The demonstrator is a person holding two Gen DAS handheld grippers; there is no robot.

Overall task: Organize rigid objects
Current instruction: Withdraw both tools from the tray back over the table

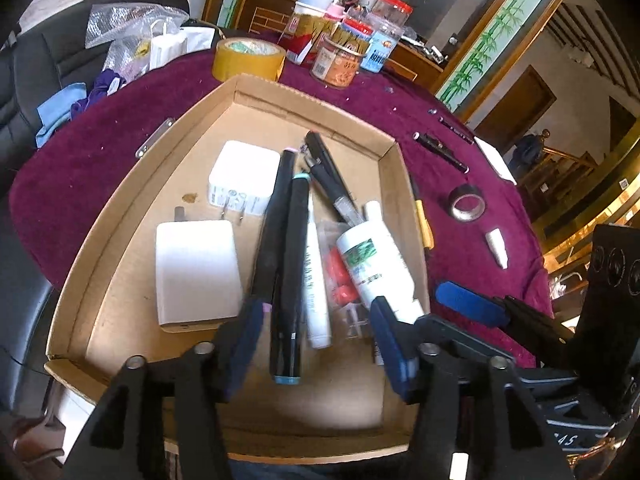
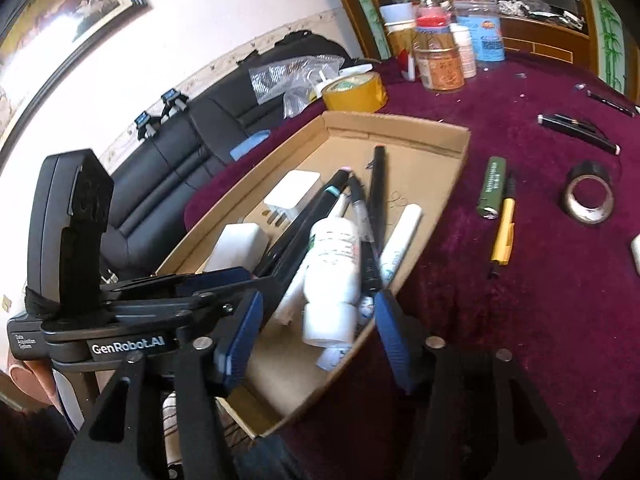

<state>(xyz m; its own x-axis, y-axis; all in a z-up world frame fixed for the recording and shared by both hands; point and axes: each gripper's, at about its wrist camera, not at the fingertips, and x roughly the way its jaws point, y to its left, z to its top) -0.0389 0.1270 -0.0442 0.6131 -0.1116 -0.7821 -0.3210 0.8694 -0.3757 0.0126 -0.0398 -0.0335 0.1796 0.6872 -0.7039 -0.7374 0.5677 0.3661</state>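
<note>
Shallow brown cardboard tray sits on a table under a dark purple cloth. Inside it, at 9 o'clock of the tray's centre, lie two white square plug adapters, one behind the other. At the centre lie two long black marker pens, side by side, with further dark pens crossed at 12 o'clock. At 3 o'clock of the markers lie a slim white tube and a white plastic bottle with a green label, on its side.

Left gripper: jaws apart, nothing pressed between the blue pads; the near end of one black marker lies below the gap. Whether a pad touches it cannot be told.

Right gripper: jaws apart over the tray's near corner, the white bottle lying under the gap, not clamped.

Outside the tray, at 3 o'clock: a yellow pen, an olive-green cylinder just beside it, and a dark tape roll. At 12 o'clock: a tan packing-tape roll.
</note>
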